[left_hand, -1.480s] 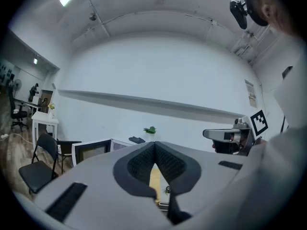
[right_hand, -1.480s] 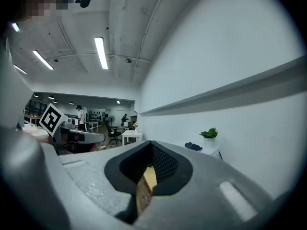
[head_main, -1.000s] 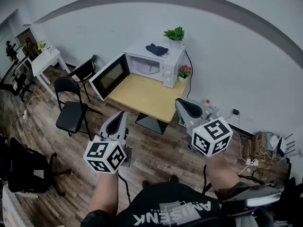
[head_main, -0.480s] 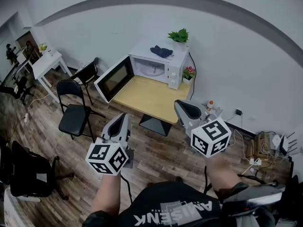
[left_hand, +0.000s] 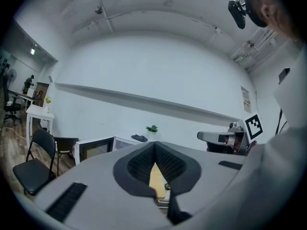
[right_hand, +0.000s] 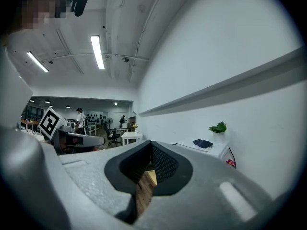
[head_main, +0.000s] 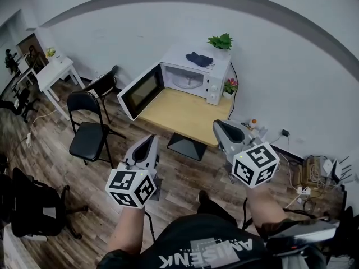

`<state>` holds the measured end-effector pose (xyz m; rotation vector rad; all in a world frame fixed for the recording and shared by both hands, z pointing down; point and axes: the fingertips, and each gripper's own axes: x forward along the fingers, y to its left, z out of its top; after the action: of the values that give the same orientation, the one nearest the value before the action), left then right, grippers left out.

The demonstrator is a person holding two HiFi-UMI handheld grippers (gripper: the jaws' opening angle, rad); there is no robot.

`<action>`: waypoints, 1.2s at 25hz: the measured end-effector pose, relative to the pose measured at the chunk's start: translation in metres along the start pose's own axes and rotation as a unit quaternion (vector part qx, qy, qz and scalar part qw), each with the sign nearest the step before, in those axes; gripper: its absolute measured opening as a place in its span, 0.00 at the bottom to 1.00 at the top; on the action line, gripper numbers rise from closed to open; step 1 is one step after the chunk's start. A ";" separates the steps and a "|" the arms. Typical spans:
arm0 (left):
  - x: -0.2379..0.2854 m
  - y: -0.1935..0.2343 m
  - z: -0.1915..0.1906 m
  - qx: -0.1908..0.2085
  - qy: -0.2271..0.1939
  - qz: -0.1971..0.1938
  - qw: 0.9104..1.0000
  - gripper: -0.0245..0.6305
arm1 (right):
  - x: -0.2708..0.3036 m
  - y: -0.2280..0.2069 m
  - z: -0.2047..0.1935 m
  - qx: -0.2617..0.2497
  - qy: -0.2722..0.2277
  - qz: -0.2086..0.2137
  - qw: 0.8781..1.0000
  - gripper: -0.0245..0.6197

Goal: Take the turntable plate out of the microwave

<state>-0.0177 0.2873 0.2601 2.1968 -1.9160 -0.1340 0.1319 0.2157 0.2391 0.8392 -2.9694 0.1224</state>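
A white microwave (head_main: pixel 197 74) stands at the back of a wooden table (head_main: pixel 182 114), its door (head_main: pixel 140 89) swung open to the left. The glass turntable plate (head_main: pixel 188 82) lies inside the cavity. My left gripper (head_main: pixel 150 142) and right gripper (head_main: pixel 219 126) are both shut and empty, held level over the floor, short of the table's near edge. In the left gripper view the shut jaws (left_hand: pixel 154 146) point at the table, with the microwave (left_hand: pixel 103 147) to the left. In the right gripper view the shut jaws (right_hand: pixel 150 148) sit left of the microwave's top (right_hand: pixel 204 147).
A dark cloth (head_main: pixel 199 59) and a potted plant (head_main: pixel 221 41) sit on the microwave, and a small flower pot (head_main: pixel 230 86) stands beside it. Black folding chairs (head_main: pixel 87 133) stand left of the table, a white desk (head_main: pixel 54 72) further left. Cables and a power strip (head_main: pixel 303 190) lie at the right wall.
Both grippers and the head have moved toward the table. The microwave and table now sit a little more to the right and nearer. Both jaws stayed shut.
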 end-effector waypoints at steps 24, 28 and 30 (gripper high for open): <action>0.205 0.119 0.030 -0.006 0.016 0.032 0.999 0.04 | 0.197 -0.154 0.008 -0.012 0.005 0.023 1.000 0.05; 0.249 0.129 0.029 -0.011 0.026 0.032 0.999 0.04 | 0.217 -0.188 0.003 -0.007 0.010 0.020 1.000 0.05; 0.267 0.133 0.031 -0.010 0.026 0.032 0.999 0.04 | 0.226 -0.201 0.002 -0.003 0.010 0.020 1.000 0.05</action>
<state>-0.1139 0.0037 0.2808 2.1027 -1.9457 -0.0848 0.0451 -0.0724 0.2661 0.7727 -2.9683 0.1227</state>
